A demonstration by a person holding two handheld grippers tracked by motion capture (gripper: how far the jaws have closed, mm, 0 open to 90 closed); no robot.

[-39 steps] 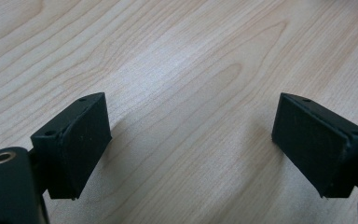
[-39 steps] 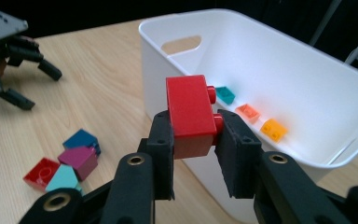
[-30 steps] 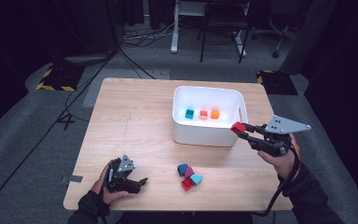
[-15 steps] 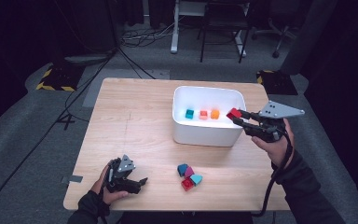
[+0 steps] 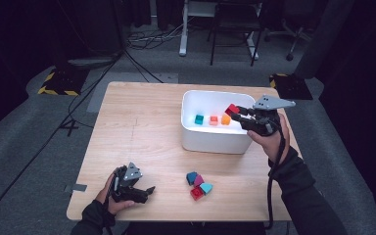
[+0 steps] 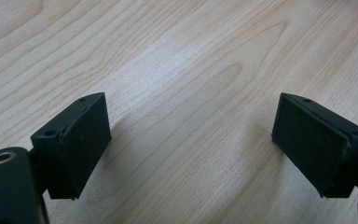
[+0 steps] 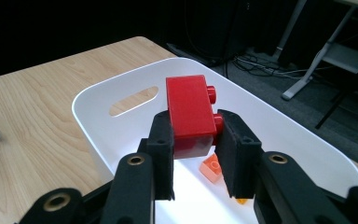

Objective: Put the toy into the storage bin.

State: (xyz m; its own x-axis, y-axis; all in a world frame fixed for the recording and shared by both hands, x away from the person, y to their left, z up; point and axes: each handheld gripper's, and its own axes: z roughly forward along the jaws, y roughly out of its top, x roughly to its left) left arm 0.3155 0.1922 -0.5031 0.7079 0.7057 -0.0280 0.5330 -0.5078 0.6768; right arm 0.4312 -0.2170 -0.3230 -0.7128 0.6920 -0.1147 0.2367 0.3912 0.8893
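A red brick (image 7: pixel 189 112) is gripped between the jaws of the right gripper (image 7: pixel 193 149) and held above the right end of the white tub (image 5: pixel 191 134), its long axis running away from the gripper toward the tub's far wall and its studs turned sideways against one jaw. On the tub floor a teal block (image 5: pixel 199 119) and two orange blocks (image 5: pixel 220 119) are seen in a row. The left gripper (image 5: pixel 144 192) is rested low on the wooden table (image 5: pixel 142 117) near its front left corner, its jaws spread wide with nothing between them, well apart from the small heap of blocks (image 5: pixel 199 183) in front of the tub
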